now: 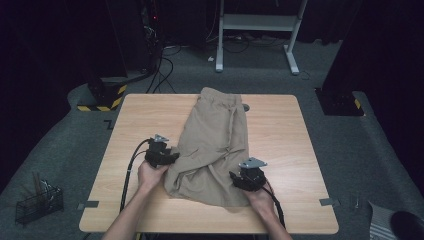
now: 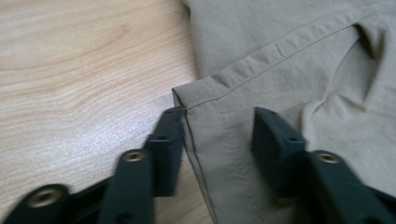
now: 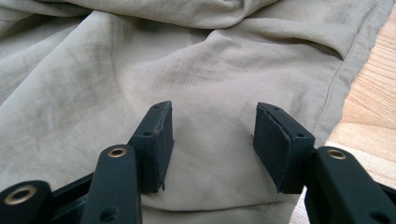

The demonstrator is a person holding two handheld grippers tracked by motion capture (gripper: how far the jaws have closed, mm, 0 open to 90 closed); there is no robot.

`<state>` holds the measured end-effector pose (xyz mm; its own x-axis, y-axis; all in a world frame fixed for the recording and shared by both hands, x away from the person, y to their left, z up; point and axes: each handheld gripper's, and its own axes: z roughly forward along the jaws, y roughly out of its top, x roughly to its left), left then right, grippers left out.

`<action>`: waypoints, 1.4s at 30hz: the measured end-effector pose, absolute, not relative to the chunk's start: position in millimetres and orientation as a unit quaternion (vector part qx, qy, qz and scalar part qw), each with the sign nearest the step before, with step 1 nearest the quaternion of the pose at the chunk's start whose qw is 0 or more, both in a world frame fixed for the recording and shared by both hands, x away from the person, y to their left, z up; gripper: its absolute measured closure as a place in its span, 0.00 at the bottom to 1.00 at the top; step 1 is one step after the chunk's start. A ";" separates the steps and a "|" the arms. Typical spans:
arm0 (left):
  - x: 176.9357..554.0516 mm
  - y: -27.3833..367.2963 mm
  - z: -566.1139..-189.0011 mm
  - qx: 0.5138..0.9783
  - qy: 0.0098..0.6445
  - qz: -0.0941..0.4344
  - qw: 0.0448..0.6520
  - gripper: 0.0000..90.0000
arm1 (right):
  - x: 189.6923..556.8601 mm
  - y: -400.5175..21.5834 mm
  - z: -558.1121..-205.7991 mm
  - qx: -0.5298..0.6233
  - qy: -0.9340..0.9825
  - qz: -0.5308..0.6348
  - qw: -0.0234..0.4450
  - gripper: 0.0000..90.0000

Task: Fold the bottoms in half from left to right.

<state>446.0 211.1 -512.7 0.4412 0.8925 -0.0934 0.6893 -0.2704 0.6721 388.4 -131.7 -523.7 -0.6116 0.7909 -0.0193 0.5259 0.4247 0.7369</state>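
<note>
One pair of khaki shorts point(image 1: 214, 145) is found lying flat on one wooden table point(image 1: 280, 130), waistband at the far end, leg hems toward the person. Two tongs are counted. The left gripper point(image 2: 217, 135) is seen straddling the hemmed corner point(image 2: 196, 93) of the near leg, one jaw outside the folded edge on bare wood, the other resting over the cloth; the jaws stand apart and no pinch on the fabric is made out, so it is judged released. The right gripper point(image 3: 212, 140) is set over the cloth with the side seam point(image 3: 336, 79) just beyond its outer jaw; its jaws are likewise spread, nothing clamped between them. The step in hand is judged to be taking hold of the lower hem for a fold. To do it well, the outer left jaw should be slid under the hem so both layers are caught, and the right gripper should be brought nearer the seam edge before closing.
</note>
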 end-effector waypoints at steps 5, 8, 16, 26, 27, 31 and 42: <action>443.0 212.3 -509.1 0.786 0.493 0.153 0.341 0.94 | 388.5 -131.6 -523.7 0.400 0.823 0.357 0.186 0.53; 441.2 211.7 -507.1 0.790 0.484 0.147 0.346 0.98 | 388.7 -131.5 -523.7 0.399 0.824 0.357 0.186 0.53; 423.0 206.6 -486.8 0.781 0.445 0.128 0.419 0.99 | 390.6 -130.5 -523.6 0.401 0.823 0.357 0.186 0.52; 391.1 149.8 -460.3 0.810 0.336 0.073 0.475 0.99 | 402.4 -122.6 -523.7 0.406 0.820 0.356 0.189 0.52; 389.2 142.4 -461.4 0.817 0.325 0.067 0.472 0.99 | 404.2 -121.8 -523.7 0.406 0.821 0.355 0.190 0.52; 382.2 113.9 -470.7 0.838 0.296 0.042 0.456 0.99 | 409.6 -120.4 -523.8 0.411 0.818 0.355 0.191 0.52; 384.5 91.6 -491.8 0.855 0.289 0.031 0.430 0.99 | 387.3 -142.0 -521.2 0.412 0.821 0.352 0.178 0.53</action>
